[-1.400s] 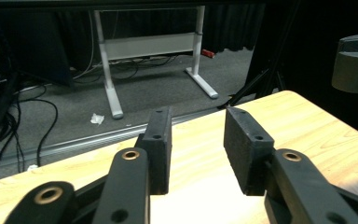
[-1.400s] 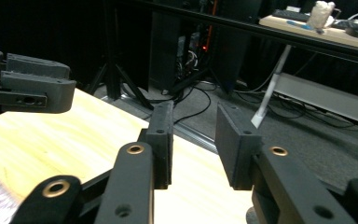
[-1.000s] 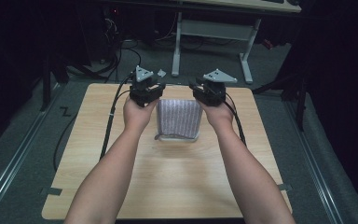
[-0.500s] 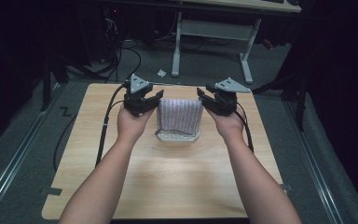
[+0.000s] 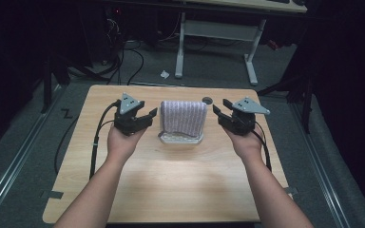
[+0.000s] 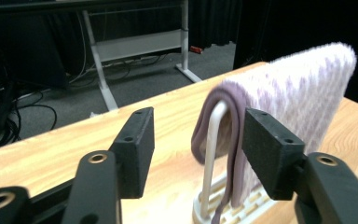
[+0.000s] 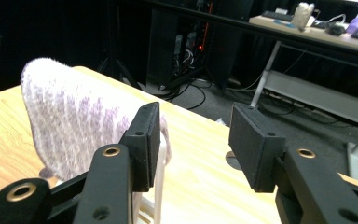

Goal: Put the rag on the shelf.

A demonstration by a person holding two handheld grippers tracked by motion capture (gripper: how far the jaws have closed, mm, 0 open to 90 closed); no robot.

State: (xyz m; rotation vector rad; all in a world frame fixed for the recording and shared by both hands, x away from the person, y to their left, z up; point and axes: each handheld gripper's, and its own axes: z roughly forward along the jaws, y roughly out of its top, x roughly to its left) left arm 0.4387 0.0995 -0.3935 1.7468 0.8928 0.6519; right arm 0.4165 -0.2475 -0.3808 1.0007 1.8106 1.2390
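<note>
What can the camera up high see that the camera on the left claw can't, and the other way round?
The high view alone shows both forearms, the right claw and the whole wooden table. The left gripper view alone shows, up close, the white wire hoop of the rack under the cloth. Both show the left claw, open, and the purple knitted cloth draped over the rack.

A dim lab or recording studio: a small wooden tabletop (image 5: 171, 190) stands on grey carpet amid black curtains, trailing floor cables (image 5: 123, 66), a white-legged desk (image 5: 218, 33) and electronics with glowing lights (image 7: 200, 42).
</note>
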